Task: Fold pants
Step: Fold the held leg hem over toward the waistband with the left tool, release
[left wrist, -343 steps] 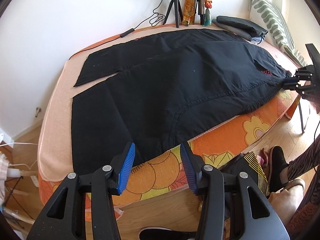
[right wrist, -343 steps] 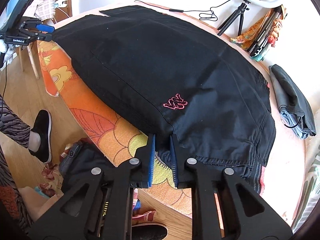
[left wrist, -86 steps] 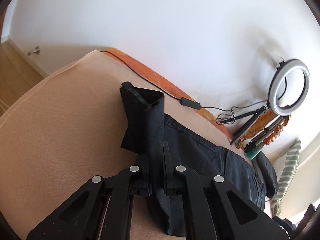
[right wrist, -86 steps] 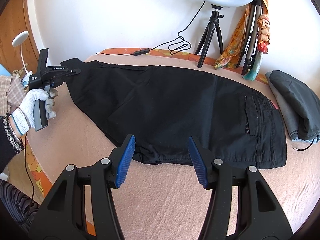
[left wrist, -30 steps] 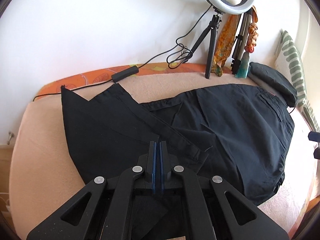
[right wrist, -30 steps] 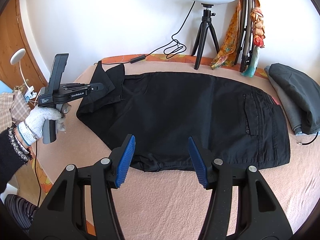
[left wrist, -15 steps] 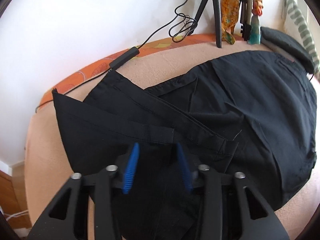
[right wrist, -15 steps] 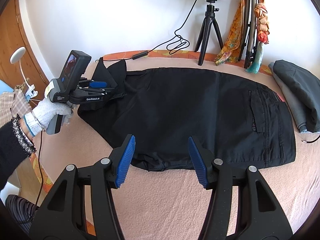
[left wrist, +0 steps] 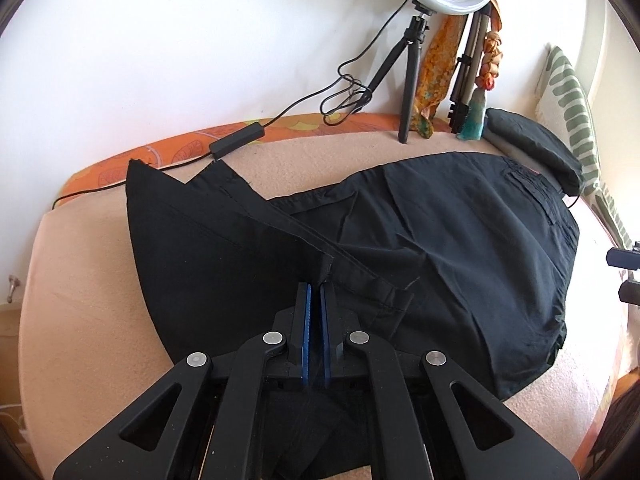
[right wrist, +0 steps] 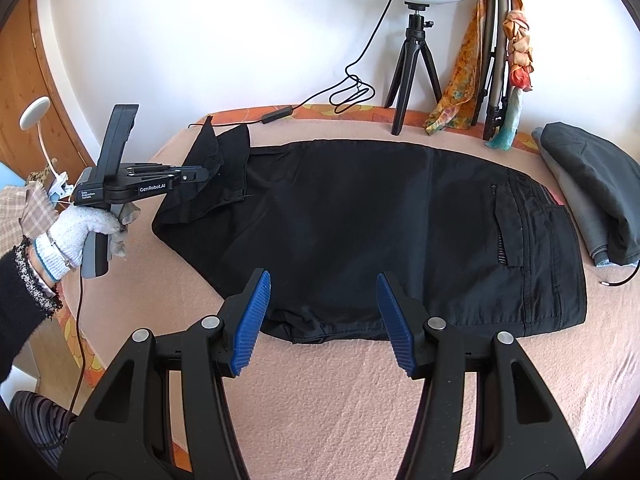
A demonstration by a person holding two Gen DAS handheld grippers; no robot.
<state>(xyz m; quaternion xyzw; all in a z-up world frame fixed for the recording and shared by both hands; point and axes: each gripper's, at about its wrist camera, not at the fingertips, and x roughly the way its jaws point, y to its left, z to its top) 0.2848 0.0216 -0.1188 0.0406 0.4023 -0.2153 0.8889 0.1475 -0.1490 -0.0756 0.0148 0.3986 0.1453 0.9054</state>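
Black pants (right wrist: 360,224) lie folded lengthwise on the pink blanket, waistband at the right. My left gripper (left wrist: 316,292) is shut on the leg hems (left wrist: 332,258) and holds them lifted over the pants' left end; it also shows in the right wrist view (right wrist: 200,174). The raised leg ends (right wrist: 224,160) fold back toward the waist. My right gripper (right wrist: 322,300) is open and empty, just above the pants' near edge at mid-length.
A ring light on a tripod (right wrist: 414,52) stands at the back with a cable (right wrist: 352,92) and control box (right wrist: 276,114). Scarves (right wrist: 516,52) hang beside it. Folded dark clothes (right wrist: 592,184) lie at the right. A striped pillow (left wrist: 572,120) leans far right.
My left gripper opened about half a second ago and has shut again on the leg hems, lifting them. The right gripper has stayed open in place.
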